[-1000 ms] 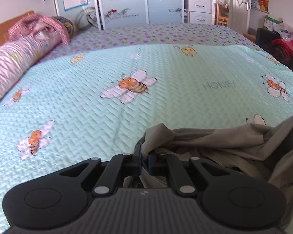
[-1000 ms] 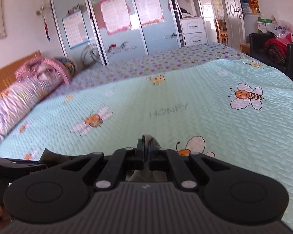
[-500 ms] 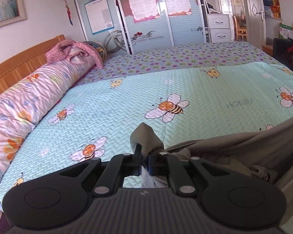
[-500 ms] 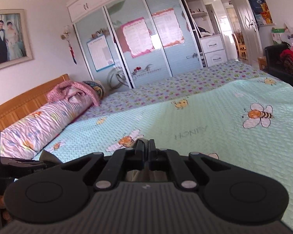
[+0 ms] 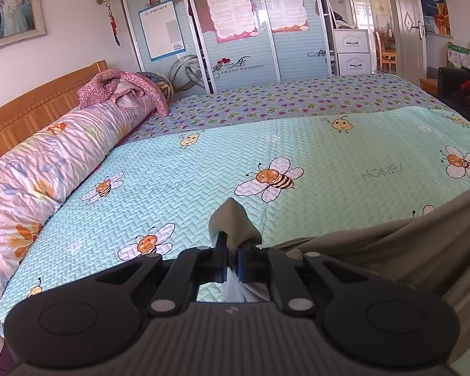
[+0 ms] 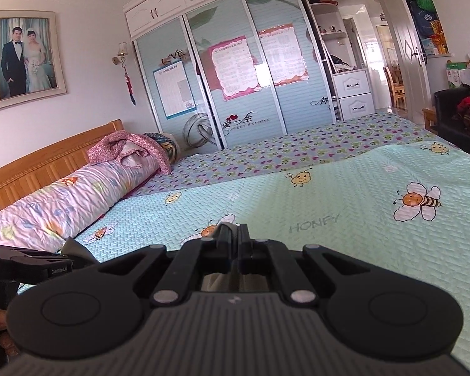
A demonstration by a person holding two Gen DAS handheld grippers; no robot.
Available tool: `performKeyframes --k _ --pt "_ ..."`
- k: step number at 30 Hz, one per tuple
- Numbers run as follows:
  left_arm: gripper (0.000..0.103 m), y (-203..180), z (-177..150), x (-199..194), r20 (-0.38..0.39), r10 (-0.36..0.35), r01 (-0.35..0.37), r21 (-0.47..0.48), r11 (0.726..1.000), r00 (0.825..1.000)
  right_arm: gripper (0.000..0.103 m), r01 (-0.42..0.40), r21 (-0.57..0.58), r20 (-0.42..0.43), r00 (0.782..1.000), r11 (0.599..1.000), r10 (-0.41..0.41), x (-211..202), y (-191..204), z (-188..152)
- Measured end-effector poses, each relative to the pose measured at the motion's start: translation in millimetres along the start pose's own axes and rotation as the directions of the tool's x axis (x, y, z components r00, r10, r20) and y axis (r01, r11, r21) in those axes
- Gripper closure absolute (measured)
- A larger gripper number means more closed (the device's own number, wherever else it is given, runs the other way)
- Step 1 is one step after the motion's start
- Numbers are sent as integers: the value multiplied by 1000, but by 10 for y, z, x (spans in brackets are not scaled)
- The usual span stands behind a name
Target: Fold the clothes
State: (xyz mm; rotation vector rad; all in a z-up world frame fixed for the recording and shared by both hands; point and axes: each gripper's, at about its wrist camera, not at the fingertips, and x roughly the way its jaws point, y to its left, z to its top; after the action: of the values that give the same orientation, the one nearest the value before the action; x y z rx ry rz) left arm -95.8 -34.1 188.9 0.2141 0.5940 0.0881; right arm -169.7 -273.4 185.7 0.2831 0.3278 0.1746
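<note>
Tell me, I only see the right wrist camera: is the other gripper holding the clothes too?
Observer: Yes. In the left wrist view the left gripper is shut on the grey-brown garment, and a corner of it pokes up past the jaws.
Operator: Where does the rest of it go?
Observer: It stretches off in a wide band to the right edge of that view, above the bee quilt.
Operator: Is it all one colour?
Observer: Not quite. A pale, whitish layer shows just below the jaws.
</note>
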Motion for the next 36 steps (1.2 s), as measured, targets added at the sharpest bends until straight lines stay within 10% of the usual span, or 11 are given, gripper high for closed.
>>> performKeyframes --k 36 --pt "98 180 89 13 12 3 -2 -51 999 1000 99 67 -42 46 997 997 -65 144 -25 38"
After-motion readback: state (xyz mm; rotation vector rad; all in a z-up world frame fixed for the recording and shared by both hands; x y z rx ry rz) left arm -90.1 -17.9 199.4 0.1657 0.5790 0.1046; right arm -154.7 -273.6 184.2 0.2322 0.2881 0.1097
